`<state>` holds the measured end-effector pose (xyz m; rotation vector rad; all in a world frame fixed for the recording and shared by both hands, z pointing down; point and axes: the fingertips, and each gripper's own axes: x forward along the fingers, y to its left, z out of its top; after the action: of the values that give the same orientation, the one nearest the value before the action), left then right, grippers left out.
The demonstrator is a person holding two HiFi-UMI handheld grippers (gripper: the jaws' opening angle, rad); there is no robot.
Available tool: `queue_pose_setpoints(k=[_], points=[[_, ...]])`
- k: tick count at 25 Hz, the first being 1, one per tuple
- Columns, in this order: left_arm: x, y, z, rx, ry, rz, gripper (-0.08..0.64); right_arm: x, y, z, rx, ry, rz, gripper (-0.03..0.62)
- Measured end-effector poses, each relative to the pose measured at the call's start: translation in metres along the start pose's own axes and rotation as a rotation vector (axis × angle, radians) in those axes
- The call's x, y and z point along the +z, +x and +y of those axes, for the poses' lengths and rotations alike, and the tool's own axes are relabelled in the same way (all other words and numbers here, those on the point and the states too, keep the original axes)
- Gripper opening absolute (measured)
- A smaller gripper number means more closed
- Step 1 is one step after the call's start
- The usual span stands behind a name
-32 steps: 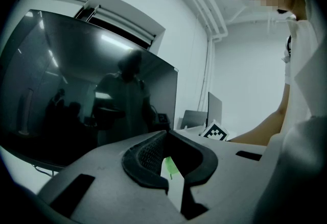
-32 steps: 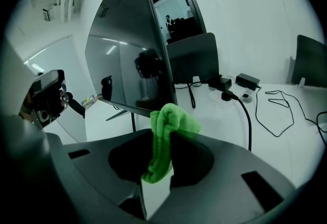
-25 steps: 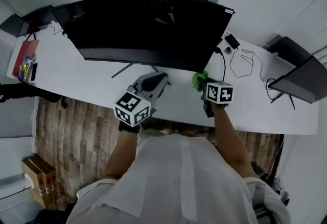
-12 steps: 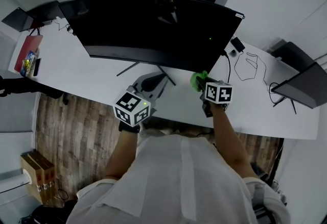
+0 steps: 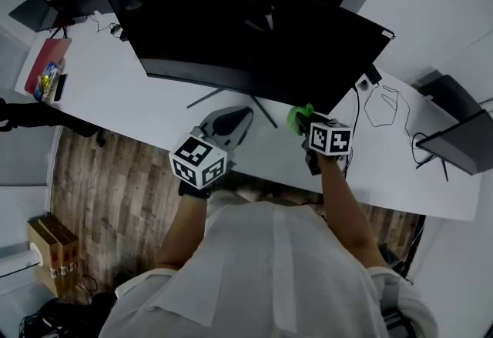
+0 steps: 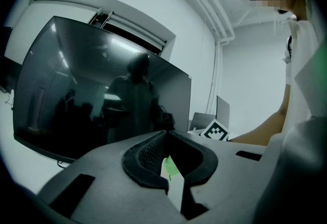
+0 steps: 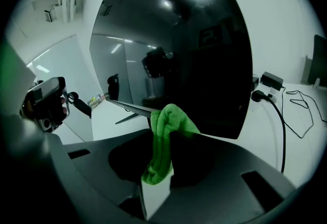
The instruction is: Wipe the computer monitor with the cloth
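Head view: the computer monitor [image 5: 254, 36] stands across the far side of the white bench [image 5: 115, 98], dark and tilted toward the person. The left claw [image 5: 237, 116] hovers near the monitor's stand, just in front of the lower edge. The right claw [image 5: 303, 125] is to its right and carries the green cloth [image 5: 300, 116], which is close to the screen's lower right corner. I cannot tell whether the cloth is touching the glass.

Left gripper view: the jaws meet at their tips with nothing between them. The screen fills the left of the view, and reflections show across it.

Right gripper view: the jaws are clamped on the cloth. A folded wad of it sticks out past the tips toward the screen, and a power cable [image 7: 278, 116] lies on the bench to the right.

Wiping seems about to begin. Only the protruding wad should press on the panel, never the hard jaw tips. Strokes should be light, overlapping and level, clear of the cable. The empty claw could brace the monitor's edge if it rocks.
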<state>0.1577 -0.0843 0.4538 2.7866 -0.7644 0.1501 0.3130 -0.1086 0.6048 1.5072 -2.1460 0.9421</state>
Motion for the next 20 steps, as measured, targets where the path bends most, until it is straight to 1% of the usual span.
queue_pose_setpoints(k=[8,20], points=[[-0.001,-0.022,0.029,0.01,-0.018,-0.004,0.021,0.007,0.022,0.029,0.005,-0.018,0.009,0.071],[0.001,-0.051,0.083,-0.011,-0.039,0.001,0.021,0.016,0.056,0.072,-0.016,-0.035,0.028,0.071]])
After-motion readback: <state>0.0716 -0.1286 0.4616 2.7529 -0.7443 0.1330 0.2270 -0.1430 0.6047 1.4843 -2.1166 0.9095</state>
